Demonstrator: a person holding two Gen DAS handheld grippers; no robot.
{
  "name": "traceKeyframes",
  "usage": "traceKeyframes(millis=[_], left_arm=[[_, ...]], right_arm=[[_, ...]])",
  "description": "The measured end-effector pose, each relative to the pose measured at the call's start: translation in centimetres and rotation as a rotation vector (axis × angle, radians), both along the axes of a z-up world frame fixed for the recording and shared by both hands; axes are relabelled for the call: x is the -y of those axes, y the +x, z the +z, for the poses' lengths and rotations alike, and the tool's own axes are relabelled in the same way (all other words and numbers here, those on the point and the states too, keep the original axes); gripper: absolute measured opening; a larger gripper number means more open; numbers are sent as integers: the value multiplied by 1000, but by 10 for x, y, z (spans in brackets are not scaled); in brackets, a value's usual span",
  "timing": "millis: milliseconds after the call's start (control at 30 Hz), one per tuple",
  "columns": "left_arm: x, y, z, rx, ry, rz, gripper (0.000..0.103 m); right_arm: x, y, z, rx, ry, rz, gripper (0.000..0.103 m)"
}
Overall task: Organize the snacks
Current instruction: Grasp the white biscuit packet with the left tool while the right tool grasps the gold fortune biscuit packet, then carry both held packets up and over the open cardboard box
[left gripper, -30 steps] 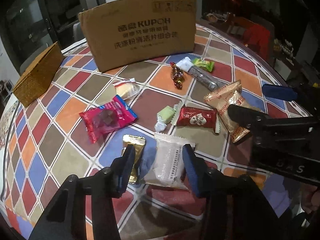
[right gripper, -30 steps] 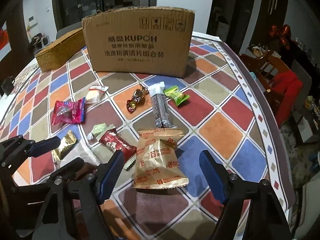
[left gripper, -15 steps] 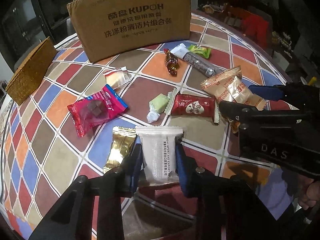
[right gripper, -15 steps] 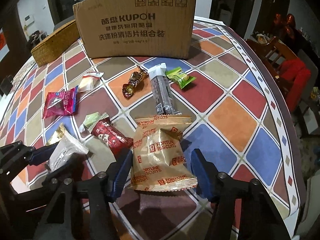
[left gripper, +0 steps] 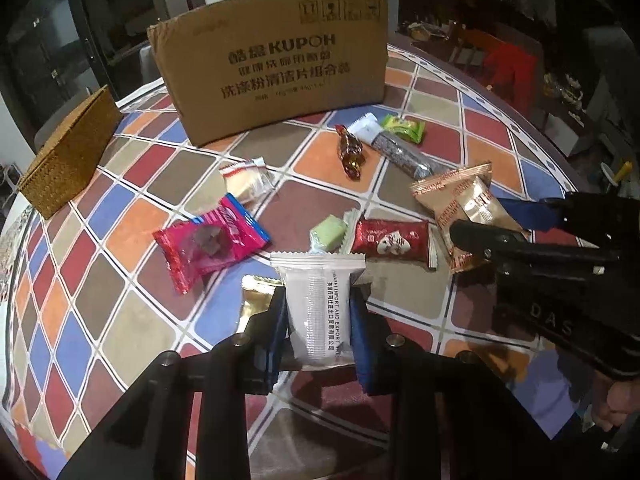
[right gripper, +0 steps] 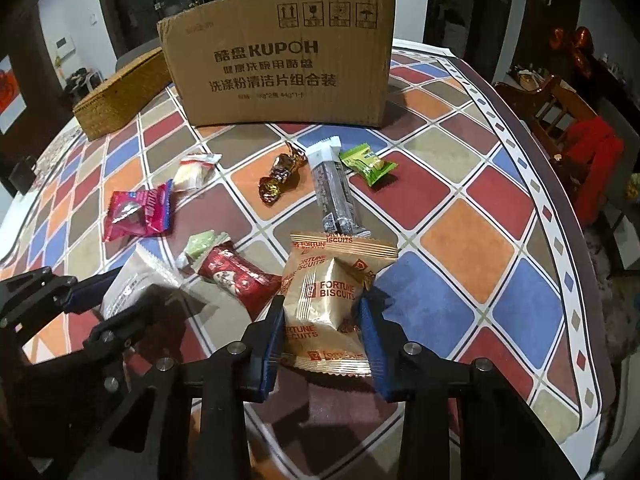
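My left gripper (left gripper: 318,308) is shut on a white snack packet (left gripper: 316,304) and holds it above the table; the packet also shows in the right wrist view (right gripper: 132,284). My right gripper (right gripper: 322,312) is shut on a gold Fortune Biscuits packet (right gripper: 326,296), which also shows in the left wrist view (left gripper: 460,216). Loose on the checked tablecloth lie a pink packet (left gripper: 208,240), a red packet (left gripper: 390,238), a green sweet (left gripper: 328,232), a gold packet (left gripper: 256,296), a long dark bar (right gripper: 336,196), a green packet (right gripper: 368,162), a foil candy (right gripper: 280,176) and a pale packet (right gripper: 194,168).
A KUPOH cardboard box (right gripper: 280,64) stands at the back of the table. A woven basket (left gripper: 68,160) sits at the back left. The table's edge (right gripper: 560,240) curves at the right, with a wooden chair (right gripper: 560,120) beyond it.
Both grippers have closed, the left on the white packet and the right on the Fortune Biscuits packet. The white packet is now lifted off the gold packet.
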State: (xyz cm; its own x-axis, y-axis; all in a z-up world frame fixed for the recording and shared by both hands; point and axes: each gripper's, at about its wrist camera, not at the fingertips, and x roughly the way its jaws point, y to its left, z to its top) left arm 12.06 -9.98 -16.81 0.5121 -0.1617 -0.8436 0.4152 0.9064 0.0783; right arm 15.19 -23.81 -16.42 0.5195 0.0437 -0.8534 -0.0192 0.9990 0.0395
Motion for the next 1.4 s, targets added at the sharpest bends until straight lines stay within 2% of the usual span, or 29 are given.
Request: traceKeyframes(millis=[400, 800, 1400], left_arm=[[-11, 15, 25, 24, -25, 41, 29], [-13, 39, 63, 56, -46, 65, 30], [-17, 73, 115, 155, -73, 116, 30]], right_arm=[[-2, 1, 30, 49, 9, -3, 36], [-1, 19, 74, 132, 20, -19, 36], [1, 45, 125, 247, 19, -22, 36]])
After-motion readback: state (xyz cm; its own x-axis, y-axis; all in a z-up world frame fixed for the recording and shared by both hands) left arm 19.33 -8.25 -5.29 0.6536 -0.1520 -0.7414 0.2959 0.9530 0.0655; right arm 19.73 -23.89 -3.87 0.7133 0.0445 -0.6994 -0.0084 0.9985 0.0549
